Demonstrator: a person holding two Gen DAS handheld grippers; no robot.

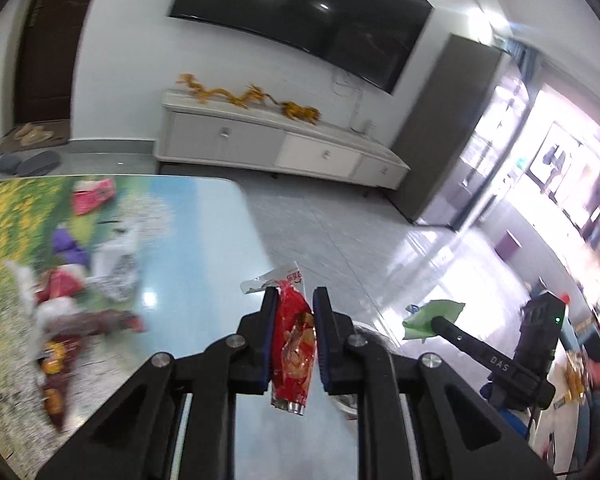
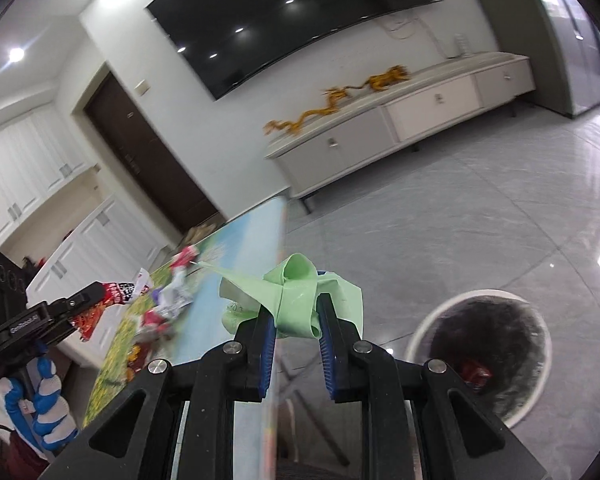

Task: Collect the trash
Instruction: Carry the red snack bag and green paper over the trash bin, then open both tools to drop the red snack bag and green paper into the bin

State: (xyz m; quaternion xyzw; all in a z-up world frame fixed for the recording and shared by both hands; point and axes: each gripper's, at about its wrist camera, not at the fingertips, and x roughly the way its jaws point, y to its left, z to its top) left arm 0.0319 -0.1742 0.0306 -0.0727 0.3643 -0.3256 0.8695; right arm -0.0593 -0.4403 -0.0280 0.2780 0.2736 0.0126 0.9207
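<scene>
My left gripper is shut on a red snack wrapper and holds it above the table's right edge. My right gripper is shut on a crumpled light green plastic wrapper, held past the table's edge over the floor. The same green wrapper and the right gripper show in the left wrist view. A round white bin with a black liner stands on the floor at lower right and holds a red piece of trash. Several more wrappers lie on the table.
The table has a printed landscape top. A white TV cabinet with a golden dragon ornament stands against the far wall under a large black screen. Grey tiled floor lies between them.
</scene>
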